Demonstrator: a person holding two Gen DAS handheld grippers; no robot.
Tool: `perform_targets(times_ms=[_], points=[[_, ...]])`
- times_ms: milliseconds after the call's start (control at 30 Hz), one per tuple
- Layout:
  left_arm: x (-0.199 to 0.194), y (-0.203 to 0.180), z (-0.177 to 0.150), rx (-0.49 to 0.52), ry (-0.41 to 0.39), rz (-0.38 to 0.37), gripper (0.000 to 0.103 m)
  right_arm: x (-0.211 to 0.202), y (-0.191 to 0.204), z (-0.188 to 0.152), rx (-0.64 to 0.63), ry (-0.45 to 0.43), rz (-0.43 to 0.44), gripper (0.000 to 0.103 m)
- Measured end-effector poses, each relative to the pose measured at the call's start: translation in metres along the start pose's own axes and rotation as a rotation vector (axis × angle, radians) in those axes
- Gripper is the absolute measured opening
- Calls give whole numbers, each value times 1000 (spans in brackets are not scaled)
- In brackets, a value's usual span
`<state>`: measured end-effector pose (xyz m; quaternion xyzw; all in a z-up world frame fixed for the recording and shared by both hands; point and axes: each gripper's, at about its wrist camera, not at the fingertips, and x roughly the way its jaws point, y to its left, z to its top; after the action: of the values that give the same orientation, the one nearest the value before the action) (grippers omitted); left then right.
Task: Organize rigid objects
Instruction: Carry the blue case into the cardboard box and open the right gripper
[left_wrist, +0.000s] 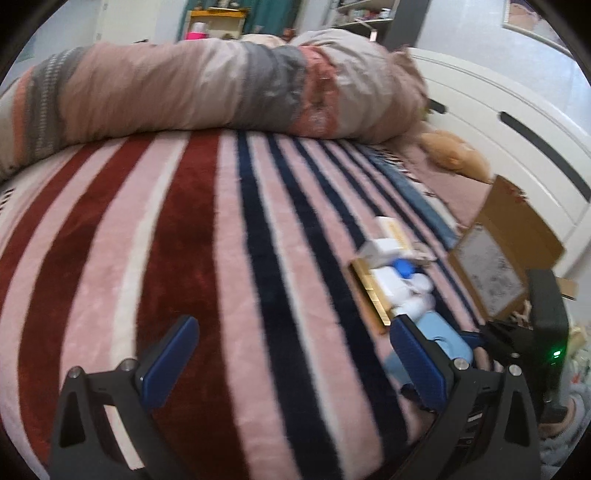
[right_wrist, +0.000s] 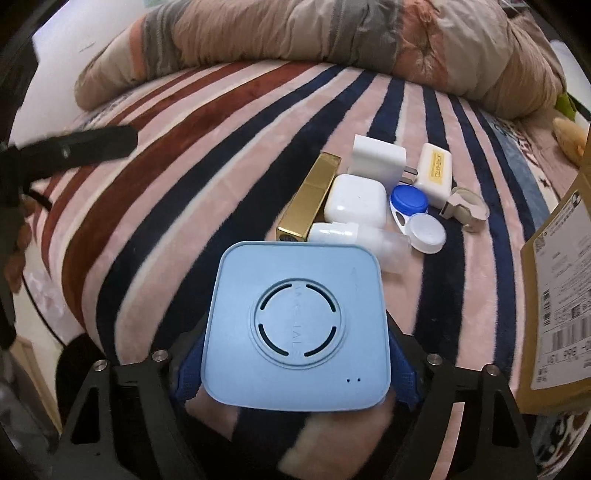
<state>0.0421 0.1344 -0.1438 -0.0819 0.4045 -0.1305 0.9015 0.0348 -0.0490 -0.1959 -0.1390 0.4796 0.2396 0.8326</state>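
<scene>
Early going: one item gripped, the pile ahead unsorted.

My right claw (right_wrist: 295, 363) clamps the blue square device (right_wrist: 295, 328); small items (right_wrist: 369, 195) lie clustered beyond it on the bed (right_wrist: 184, 147); left claw (left_wrist: 291, 363) gapes empty.

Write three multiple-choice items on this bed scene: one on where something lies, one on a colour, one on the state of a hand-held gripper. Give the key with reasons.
1. Where does the gold box lie?
A. Left of the white case, touching it
B. Inside the cardboard box
C. On the rolled quilt

2. What colour is the square device in the right hand-held gripper?
A. Red
B. Light blue
C. Black

3. How does the left hand-held gripper stand?
A. Shut on the lens case
B. Shut on nothing
C. Open, holding nothing

Key:
1 A, the gold box runs along the white case's left side on the blanket.
2 B, its whole top face is pale blue.
3 C, its fingers are spread wide over bare blanket.
</scene>
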Motion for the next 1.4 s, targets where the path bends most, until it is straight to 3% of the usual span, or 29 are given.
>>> perform_targets(times_ms=[167, 367, 467, 533, 633, 800, 967, 1100, 1167, 1233, 1267, 1333, 1400], points=[[-2, -28, 7, 32, 39, -222, 102, -26, -5, -5, -73, -100, 9, 79], [-29, -88, 41, 93, 23, -454, 95, -103, -8, 20, -166, -324, 103, 79], [-41, -122, 63, 136, 22, -537, 81, -144, -21, 28, -181, -435, 120, 79], [-48, -145, 78, 163, 16, -583, 66, -163, -32, 31, -176, -482, 115, 79], [-50, -177, 97, 209, 7, -581, 48, -185, -57, 27, -155, -532, 77, 79], [-24, -249, 127, 306, 68, -581, 48, -205, -115, 15, -70, -538, 52, 79], [30, -312, 144, 396, 189, -568, 46, -204, -182, 5, 52, -413, 37, 79], [63, -340, 144, 429, 286, -579, 46, -198, -217, -3, 110, -299, 23, 79], [72, -349, 141, 450, 300, -548, 49, -191, -229, -4, 131, -238, 21, 79], [75, -350, 140, 467, 288, -503, 71, -190, -235, -8, 145, -217, -7, 81], [74, -348, 142, 465, 268, -474, 76, -189, -235, -9, 148, -209, -21, 85], [70, -340, 145, 456, 248, -457, 80, -191, -237, -12, 151, -215, -38, 100], [61, -329, 147, 446, 225, -439, 80, -195, -234, -13, 146, -224, -51, 100]])
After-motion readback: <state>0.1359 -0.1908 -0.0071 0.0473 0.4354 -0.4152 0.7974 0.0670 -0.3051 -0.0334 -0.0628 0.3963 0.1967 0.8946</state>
